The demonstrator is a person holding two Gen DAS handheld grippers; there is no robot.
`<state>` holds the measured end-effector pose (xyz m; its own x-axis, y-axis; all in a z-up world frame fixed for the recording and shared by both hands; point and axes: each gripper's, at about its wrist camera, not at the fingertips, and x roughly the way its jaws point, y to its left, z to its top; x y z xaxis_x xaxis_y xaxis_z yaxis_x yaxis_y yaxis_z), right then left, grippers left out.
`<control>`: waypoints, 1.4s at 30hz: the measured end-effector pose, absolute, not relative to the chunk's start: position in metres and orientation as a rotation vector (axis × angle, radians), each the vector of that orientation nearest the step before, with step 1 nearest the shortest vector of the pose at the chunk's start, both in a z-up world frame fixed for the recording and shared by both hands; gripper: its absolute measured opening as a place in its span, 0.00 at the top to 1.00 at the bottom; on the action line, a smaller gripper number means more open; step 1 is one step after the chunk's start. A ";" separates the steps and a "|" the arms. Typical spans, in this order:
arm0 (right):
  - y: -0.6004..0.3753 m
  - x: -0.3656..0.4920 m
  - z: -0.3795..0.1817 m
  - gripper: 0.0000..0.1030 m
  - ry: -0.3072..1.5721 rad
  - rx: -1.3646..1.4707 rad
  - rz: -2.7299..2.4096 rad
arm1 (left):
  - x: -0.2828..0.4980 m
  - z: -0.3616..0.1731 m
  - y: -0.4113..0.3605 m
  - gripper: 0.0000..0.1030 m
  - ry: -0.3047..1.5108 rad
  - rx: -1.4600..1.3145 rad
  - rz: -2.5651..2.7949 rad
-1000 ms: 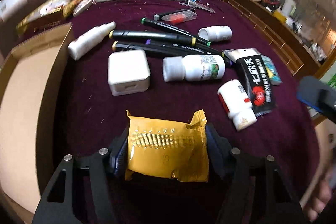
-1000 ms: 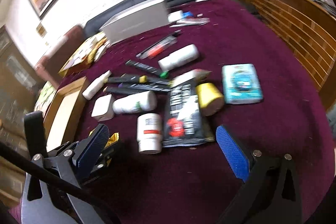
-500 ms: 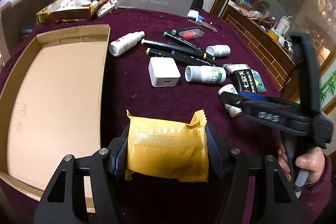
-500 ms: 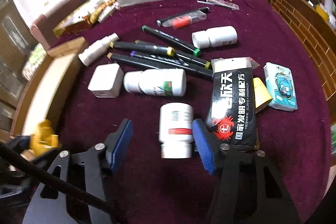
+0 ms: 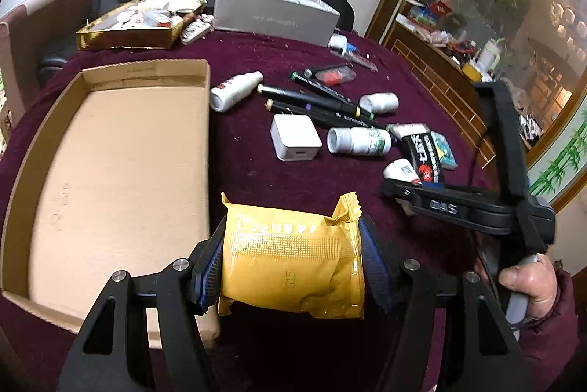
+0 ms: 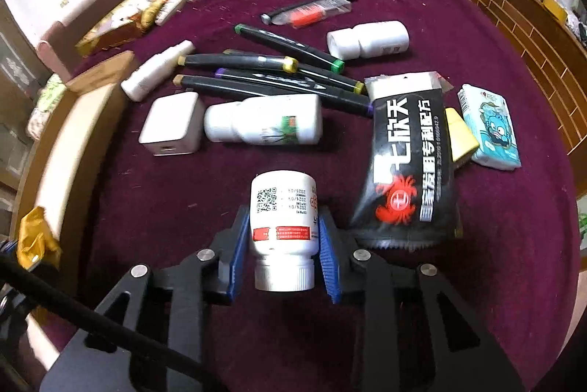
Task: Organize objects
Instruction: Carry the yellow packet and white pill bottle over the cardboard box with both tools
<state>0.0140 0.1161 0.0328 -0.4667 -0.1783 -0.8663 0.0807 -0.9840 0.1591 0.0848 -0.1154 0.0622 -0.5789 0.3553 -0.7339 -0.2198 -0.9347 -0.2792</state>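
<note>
White red-labelled pill bottle (image 6: 283,230) lies sideways, cap nearest.

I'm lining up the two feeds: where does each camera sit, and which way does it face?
Left wrist: sits behind the left gripper, facing along its fingers over the yellow packet toward the cardboard box; the right hand shows.
Right wrist: sits behind the right gripper, facing the white bottle and the clutter; no hand visible.
Shared: the charger, the markers, the black packet.
</note>
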 end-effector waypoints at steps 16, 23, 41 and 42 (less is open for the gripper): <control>-0.010 -0.015 0.172 0.69 -0.388 1.252 -2.146 | 0.035 0.162 -0.228 0.42 -0.122 -1.094 2.803; -0.076 -0.080 0.115 0.69 -0.356 1.406 -2.177 | -0.044 0.125 -0.263 0.42 -0.064 -1.238 2.894; -0.095 -0.126 0.041 0.69 -0.246 1.541 -2.338 | -0.100 0.010 -0.281 0.42 -0.296 -1.512 2.828; -0.095 -0.127 0.039 0.69 -0.239 1.540 -2.343 | -0.101 0.009 -0.281 0.42 -0.294 -1.512 2.830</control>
